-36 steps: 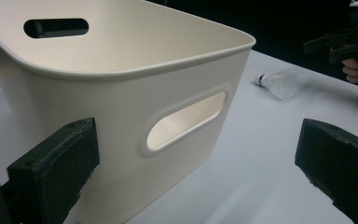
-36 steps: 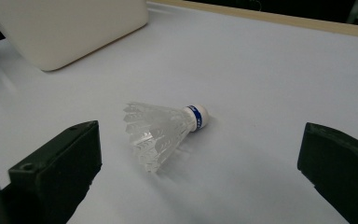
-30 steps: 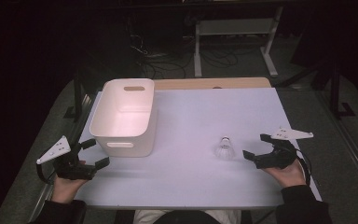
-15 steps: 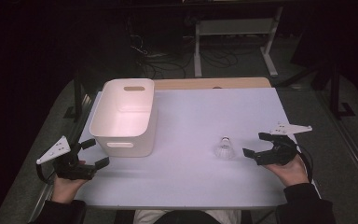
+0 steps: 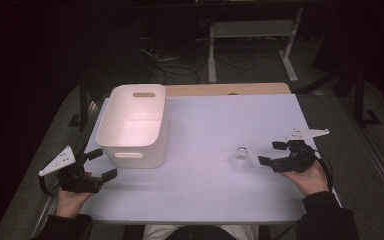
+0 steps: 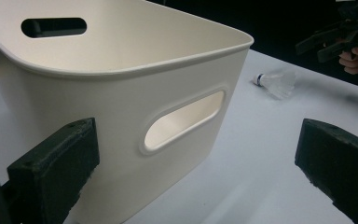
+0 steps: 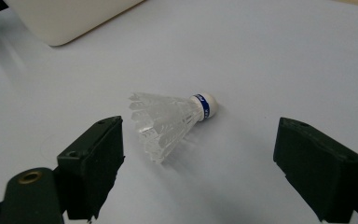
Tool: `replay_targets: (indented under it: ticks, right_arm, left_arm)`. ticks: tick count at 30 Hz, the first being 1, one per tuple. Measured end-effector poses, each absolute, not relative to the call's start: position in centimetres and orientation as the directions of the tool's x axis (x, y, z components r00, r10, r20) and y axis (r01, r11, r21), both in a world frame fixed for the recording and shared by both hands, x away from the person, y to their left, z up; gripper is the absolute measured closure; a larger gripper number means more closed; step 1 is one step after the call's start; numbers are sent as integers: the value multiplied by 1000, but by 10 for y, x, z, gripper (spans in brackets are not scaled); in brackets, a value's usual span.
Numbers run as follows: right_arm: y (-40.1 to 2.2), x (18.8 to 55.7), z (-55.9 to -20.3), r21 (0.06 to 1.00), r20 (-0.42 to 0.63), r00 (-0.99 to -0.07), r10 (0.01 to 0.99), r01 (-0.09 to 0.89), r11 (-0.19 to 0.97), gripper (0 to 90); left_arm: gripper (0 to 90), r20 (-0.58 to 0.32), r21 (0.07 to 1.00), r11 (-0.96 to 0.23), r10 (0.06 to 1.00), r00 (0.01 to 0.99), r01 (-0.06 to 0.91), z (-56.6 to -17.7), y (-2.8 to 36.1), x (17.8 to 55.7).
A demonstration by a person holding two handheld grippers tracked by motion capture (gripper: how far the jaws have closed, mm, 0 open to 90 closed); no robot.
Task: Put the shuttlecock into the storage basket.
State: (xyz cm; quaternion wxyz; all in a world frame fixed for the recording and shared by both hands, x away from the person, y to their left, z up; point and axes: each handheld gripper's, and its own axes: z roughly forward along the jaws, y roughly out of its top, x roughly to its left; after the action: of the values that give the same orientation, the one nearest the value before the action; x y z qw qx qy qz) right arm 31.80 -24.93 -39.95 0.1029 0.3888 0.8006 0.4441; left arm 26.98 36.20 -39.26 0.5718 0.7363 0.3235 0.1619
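The right gripper (image 5: 268, 153), held in a person's hand at the right side of a pale table (image 5: 205, 190), points at a white shuttlecock (image 5: 241, 158) lying on its side just ahead of its tips. Its jaws stand spread and have just been closing a little, their pads touching nothing; the right gripper view shows the shuttlecock (image 7: 170, 123) just beyond the jaw tips, in line with the gap between them, its feather skirt toward the camera and its blue-banded cork tip pointing away. The left gripper (image 5: 100, 164), at the table's near left corner, is also spread wide, holding nothing, with its jaws aimed at the near end wall of a white plastic bin (image 5: 132, 154). In the left gripper view the bin (image 6: 121, 107), with a slot handle cut into each end, looms just beyond the jaws. Seen from above, the bin's interior is bare. The shuttlecock lies on the open tabletop, well apart from the bin to its right.
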Motion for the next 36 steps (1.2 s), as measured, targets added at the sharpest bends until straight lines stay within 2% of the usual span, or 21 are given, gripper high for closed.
replay_targets:
  ticks: [6,17,21,24,25,26,31,32,33,36]
  right_arm:
    - [-247,321,-401,778,184,-687,703,539,322,187]
    - [-242,328,-396,744,182,-704,686,555,373,299]
    - [-241,330,-394,731,178,-711,680,558,393,388]
    - [-242,331,-393,726,182,-719,671,558,401,486]
    - [-242,331,-393,726,182,-719,671,558,401,486]
    - [-242,331,-393,721,183,-720,669,561,406,574]
    - [-241,333,-394,694,183,-705,685,586,418,776]
    - [-241,333,-394,694,183,-705,685,586,418,776]
    - [-241,335,-395,684,185,-705,684,593,425,841]
    - [-241,335,-396,680,190,-707,681,595,428,886]
  left_arm:
    - [0,-133,947,-134,661,738,292,-393,362,270]
    - [0,-135,947,-133,661,738,292,-392,362,269]
    - [0,-135,947,-133,661,738,292,-392,362,269]
    - [0,-134,947,-134,661,738,292,-393,362,269]
    - [0,-134,947,-134,661,738,292,-393,362,269]
    - [0,-135,947,-134,662,738,293,-393,362,269]
    - [0,-135,947,-133,662,738,293,-392,362,269]
    - [0,-135,947,-133,662,738,293,-393,362,269]
    - [0,-135,947,-133,661,738,293,-393,362,269]
    - [0,-134,947,-135,661,738,292,-393,362,269]
